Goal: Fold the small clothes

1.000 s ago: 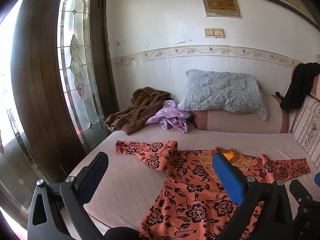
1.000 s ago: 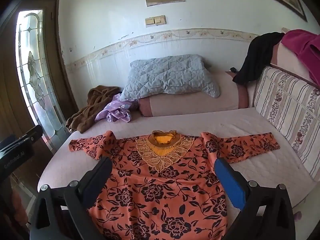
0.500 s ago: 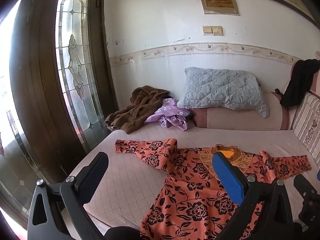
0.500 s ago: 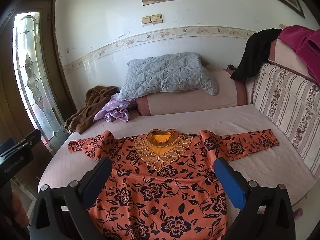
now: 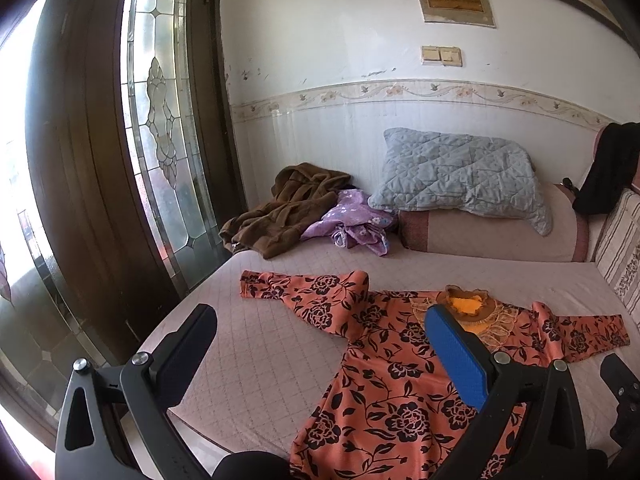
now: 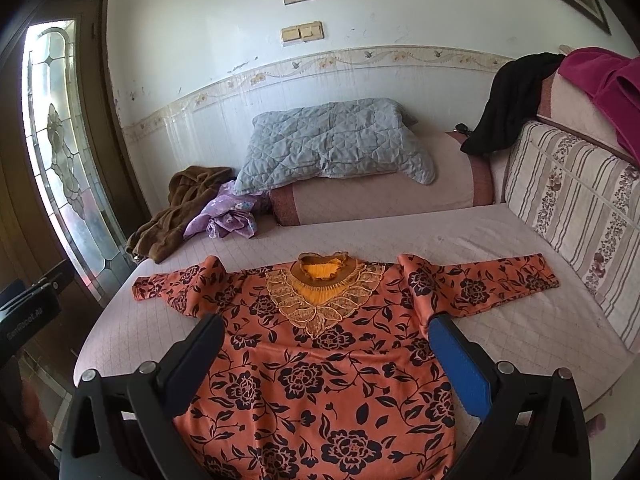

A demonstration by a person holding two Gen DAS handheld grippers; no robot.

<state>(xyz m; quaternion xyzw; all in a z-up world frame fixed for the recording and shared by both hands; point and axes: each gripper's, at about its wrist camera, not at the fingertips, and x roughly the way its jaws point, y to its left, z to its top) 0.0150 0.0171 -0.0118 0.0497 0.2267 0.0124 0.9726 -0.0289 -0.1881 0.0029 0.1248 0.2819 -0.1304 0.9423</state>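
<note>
An orange long-sleeved blouse with black flowers lies flat on the pale quilted bed, sleeves outspread. The right gripper hovers above its middle, jaws wide apart.

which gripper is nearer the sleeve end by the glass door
Left. The left gripper hangs open over the bed just short of that sleeve end. The right gripper hangs open over the dress's chest, farther from it.

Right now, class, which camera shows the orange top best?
The right wrist view: the top lies centred, both sleeves and collar visible. The left wrist view shows it off to the side, partly behind a finger.
</note>
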